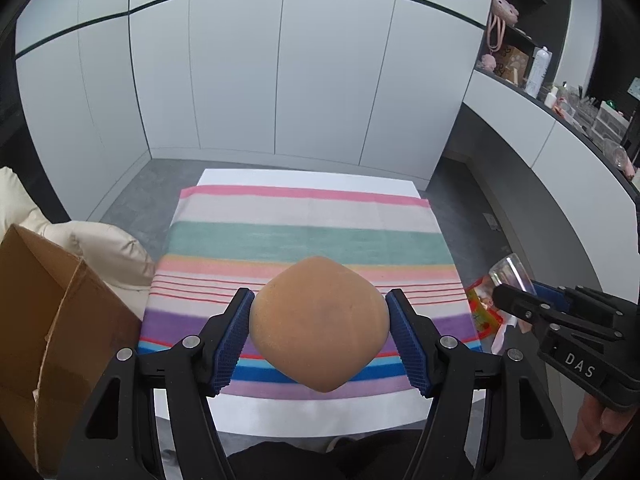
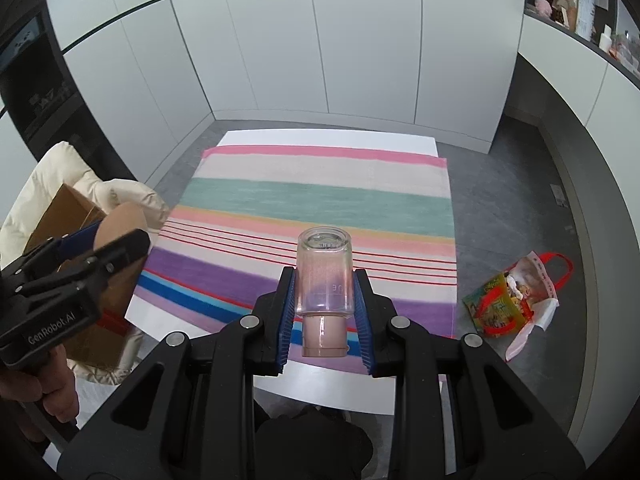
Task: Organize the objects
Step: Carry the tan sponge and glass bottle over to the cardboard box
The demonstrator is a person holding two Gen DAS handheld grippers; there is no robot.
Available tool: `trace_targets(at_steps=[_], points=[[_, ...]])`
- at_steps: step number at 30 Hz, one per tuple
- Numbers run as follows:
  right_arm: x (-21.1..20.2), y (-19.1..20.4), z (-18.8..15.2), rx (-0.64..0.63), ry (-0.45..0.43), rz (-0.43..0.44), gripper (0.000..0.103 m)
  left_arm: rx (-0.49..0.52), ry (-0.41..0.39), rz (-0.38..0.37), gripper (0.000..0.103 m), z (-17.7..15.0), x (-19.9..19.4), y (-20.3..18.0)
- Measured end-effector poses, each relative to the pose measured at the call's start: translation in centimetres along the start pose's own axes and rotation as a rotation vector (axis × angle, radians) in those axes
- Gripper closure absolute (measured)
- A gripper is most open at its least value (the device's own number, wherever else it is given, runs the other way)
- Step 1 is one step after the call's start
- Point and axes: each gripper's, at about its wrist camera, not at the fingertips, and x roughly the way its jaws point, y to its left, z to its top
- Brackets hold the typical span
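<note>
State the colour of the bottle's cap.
Pale pink cap; clearest in the right wrist view.

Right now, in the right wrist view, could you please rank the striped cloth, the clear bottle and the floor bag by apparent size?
1. Striped cloth
2. Clear bottle, though nearness to the camera enlarges it
3. Floor bag, about alike

Striped cloth (image 2: 320, 200) over white table (image 2: 332, 392); grey floor (image 2: 508, 208), white cabinets (image 2: 320, 40).
</note>
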Motion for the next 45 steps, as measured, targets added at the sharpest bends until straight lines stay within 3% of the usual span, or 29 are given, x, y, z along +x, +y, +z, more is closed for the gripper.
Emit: trace_targets(at_steps=[5,10,27,45], points=[[0.1,1.5,0.3,-0.016,-0.016,0.020,0.075,0.021,-0.027,0.003,0.034,0.0,-0.8,0.5],[0.1,3.5,0.9,-0.074,-0.047,0.019,0.075,-0.024,-0.028,0.029,0.034,-0.2,-0.5,2.6],[2.8,8.7,1.9,-0.133,-0.017,0.036,0.075,-0.114,-0.008,0.095,0.034,-1.0,-0.3,8.8],[4.8,15.6,2.6,-0.199,-0.007,0.129,0.075,-0.179,-0.081,0.190,0.034,-2.2,-3.3,14.7]])
